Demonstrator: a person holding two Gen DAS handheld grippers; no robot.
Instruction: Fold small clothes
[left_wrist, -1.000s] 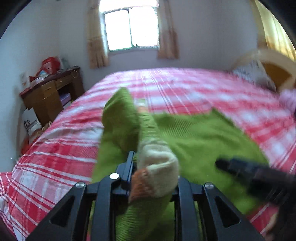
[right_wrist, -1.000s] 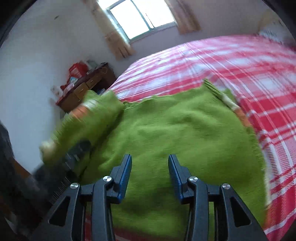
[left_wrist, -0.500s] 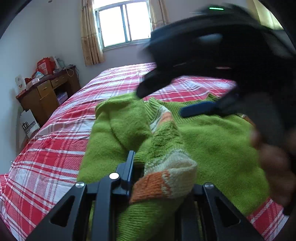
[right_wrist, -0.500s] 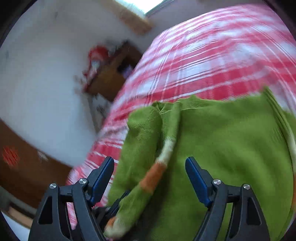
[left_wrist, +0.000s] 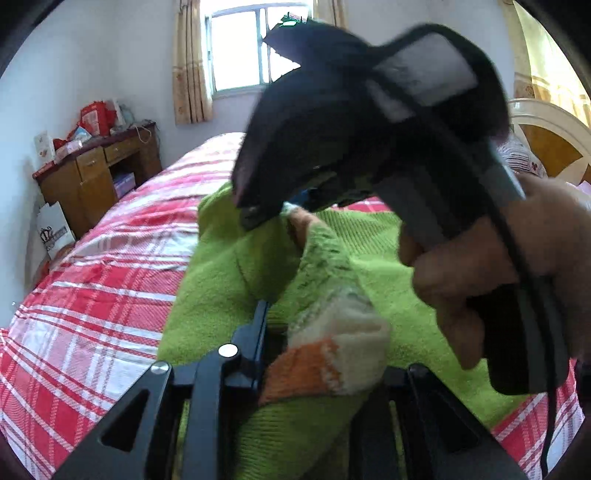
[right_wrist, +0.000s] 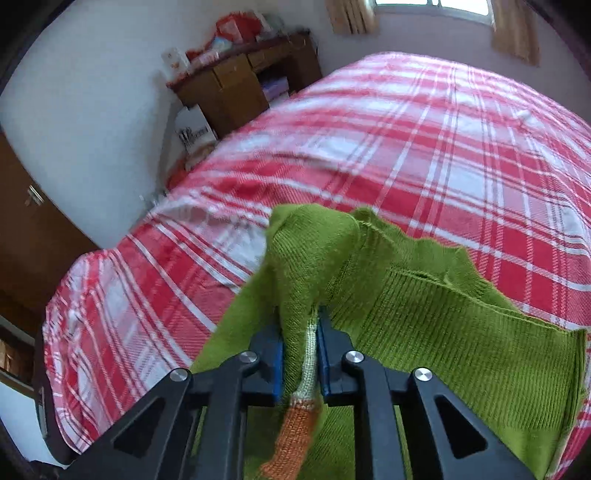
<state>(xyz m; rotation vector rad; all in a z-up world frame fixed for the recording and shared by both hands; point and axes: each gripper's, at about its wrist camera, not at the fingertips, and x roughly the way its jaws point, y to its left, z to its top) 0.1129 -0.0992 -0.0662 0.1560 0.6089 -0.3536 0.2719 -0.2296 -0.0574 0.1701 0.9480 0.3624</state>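
Both wrist cams sit low, close over bed (right_wrist: 424, 147), facing window wall (shared: sweater (left_wrist: 229, 280), desk (right_wrist: 236, 85)).

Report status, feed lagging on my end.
Both grippers, left and right, shut on green sweater sleeve. Sweater on plaid bed. Nothing in the way.

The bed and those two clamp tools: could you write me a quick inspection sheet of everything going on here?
Surface: bed with a red and white plaid cover.
Job's things: green sweater lying on the bed; its sleeve, with cream and orange cuff bands, lifted off the body.
Clutter: nothing seen on the bed besides the sweater.
Grippers: left gripper shut on the sleeve at the cuff; right gripper shut on the sleeve further up.
Cables: a black cord runs down the right tool's handle.
Surroundings: wooden desk piled with red packages, curtained window, paper bag on the floor, cream headboard.
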